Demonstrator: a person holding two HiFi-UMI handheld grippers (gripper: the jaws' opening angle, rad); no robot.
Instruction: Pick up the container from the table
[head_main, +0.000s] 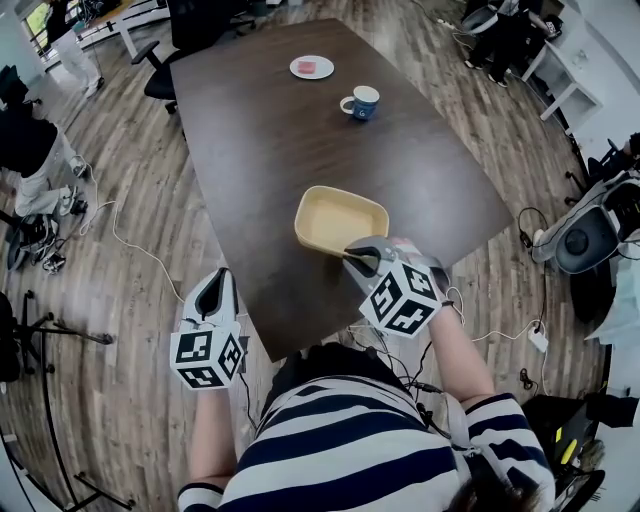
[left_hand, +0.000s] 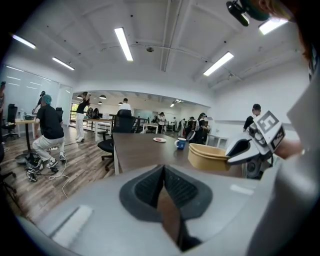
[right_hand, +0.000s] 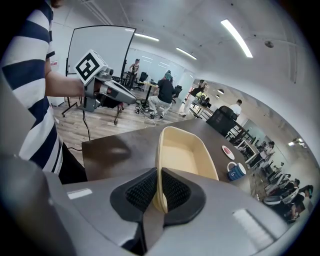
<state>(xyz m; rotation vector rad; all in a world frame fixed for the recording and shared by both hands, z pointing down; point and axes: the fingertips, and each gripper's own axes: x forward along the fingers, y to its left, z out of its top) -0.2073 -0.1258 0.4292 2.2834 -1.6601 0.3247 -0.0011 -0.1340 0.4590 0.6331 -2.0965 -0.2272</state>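
Note:
A shallow tan container (head_main: 340, 220) is near the front edge of the dark table (head_main: 270, 130). My right gripper (head_main: 358, 255) is shut on its near rim, and the right gripper view shows the thin rim of the container (right_hand: 185, 155) pinched between the two black pads (right_hand: 142, 192). In the left gripper view the container (left_hand: 207, 156) hangs from the right gripper (left_hand: 230, 157); I cannot tell if its base still touches the wood. My left gripper (head_main: 218, 280) hovers off the table's left front corner, jaws together (left_hand: 162, 187) with nothing between them.
A blue and white cup (head_main: 361, 102) and a small plate (head_main: 312, 67) stand at the table's far end. A black office chair (head_main: 165, 70) is at the far left corner. Cables trail over the wooden floor (head_main: 130, 240). People sit and stand in the background.

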